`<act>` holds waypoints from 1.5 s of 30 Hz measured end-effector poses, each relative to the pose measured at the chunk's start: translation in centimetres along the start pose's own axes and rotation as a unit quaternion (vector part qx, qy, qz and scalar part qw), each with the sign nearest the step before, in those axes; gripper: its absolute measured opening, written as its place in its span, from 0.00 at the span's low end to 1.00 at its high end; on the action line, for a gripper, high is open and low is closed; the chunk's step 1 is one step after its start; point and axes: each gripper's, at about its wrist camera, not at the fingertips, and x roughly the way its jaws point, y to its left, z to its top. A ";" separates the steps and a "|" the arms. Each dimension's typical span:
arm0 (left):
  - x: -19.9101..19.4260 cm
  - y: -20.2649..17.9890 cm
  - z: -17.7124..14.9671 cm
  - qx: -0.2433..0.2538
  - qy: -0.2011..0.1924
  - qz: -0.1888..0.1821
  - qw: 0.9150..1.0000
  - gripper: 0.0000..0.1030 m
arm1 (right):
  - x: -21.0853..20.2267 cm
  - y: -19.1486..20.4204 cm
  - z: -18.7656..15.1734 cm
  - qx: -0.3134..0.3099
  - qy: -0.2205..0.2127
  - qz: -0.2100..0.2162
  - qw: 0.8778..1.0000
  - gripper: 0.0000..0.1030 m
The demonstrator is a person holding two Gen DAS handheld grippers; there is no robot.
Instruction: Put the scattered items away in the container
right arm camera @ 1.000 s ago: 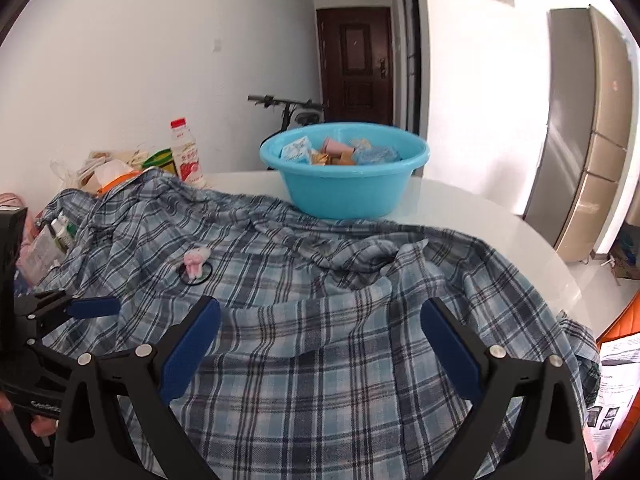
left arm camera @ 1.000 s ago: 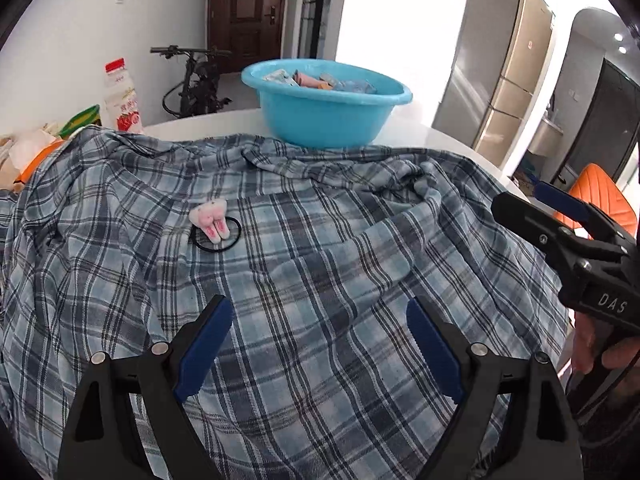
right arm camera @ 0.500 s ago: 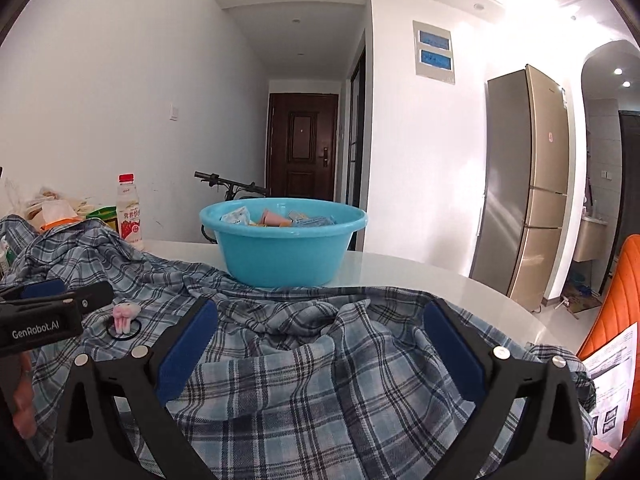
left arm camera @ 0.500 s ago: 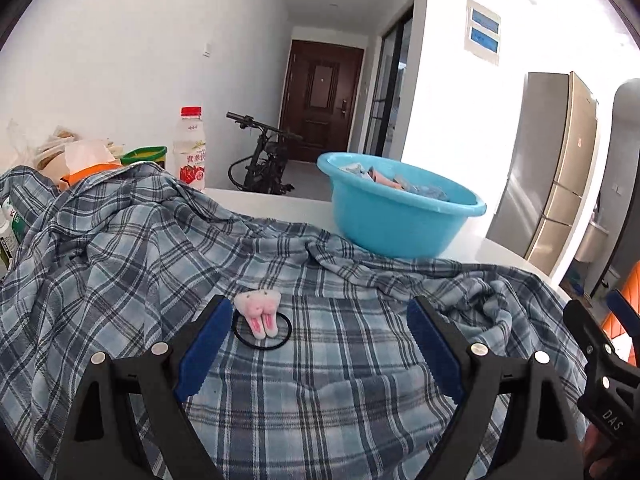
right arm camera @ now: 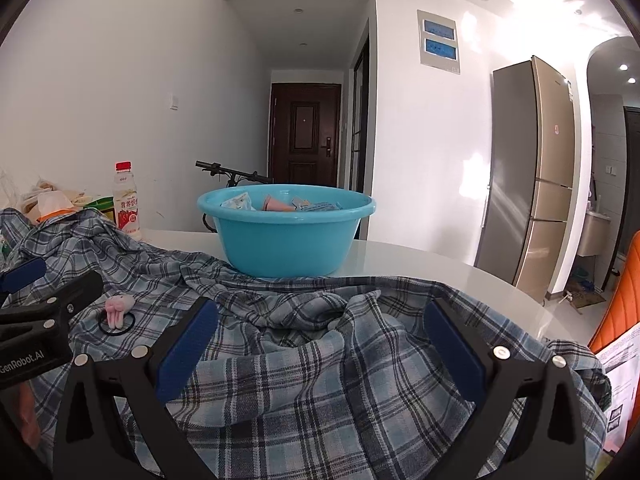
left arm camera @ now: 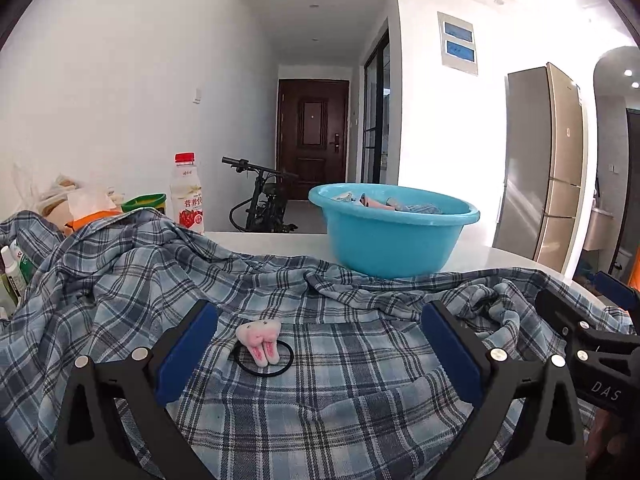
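Left gripper (left arm camera: pixel 318 354), black frame with blue pads, low over a rumpled blue-and-white plaid shirt (left arm camera: pixel 360 400) spread across a white round table (right arm camera: pixel 420 264); jaws opening, already wide, nothing pressed between them. A black elastic hair tie with a pink-and-white plush rabbit charm (left arm camera: pixel 262 346) lies flat on the shirt in the gap between the pads, closer to the left pad, touching neither. Right gripper (right arm camera: pixel 320 350), same build, jaws wide apart over a raised fold of shirt, gripping nothing. Side of the left gripper reads "GenRobot.AI" in the right wrist view; side of the right gripper reads "DAS" in the left wrist view. Round light-blue plastic basin (left arm camera: pixel 394 240) stands on the table past the shirt's far edge, well apart from the hair tie, holding small packets and a pink piece. White drink bottle with red cap (left arm camera: pixel 187 194), strawberry picture and Chinese characters on label, stands at back left. Champagne-coloured tall fridge (right arm camera: pixel 532 176) against right wall; door stickers too small to read.
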 end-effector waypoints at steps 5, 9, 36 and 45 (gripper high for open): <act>-0.8 -0.6 -0.1 0.017 -0.014 -0.012 1.000 1.00 | -0.4 -1.0 -0.1 0.023 -0.005 -0.017 1.000 0.99; -0.9 -0.4 0.0 0.011 -0.015 -0.009 1.000 1.00 | -0.3 -0.9 -0.1 0.021 -0.004 -0.013 1.000 0.99; -0.8 -0.2 -0.1 0.009 -0.011 -0.003 1.000 1.00 | -0.2 -0.9 -0.1 0.018 0.000 -0.007 1.000 1.00; -0.8 -0.2 -0.1 0.009 -0.011 -0.003 1.000 1.00 | -0.2 -0.8 -0.1 0.019 0.000 -0.008 1.000 1.00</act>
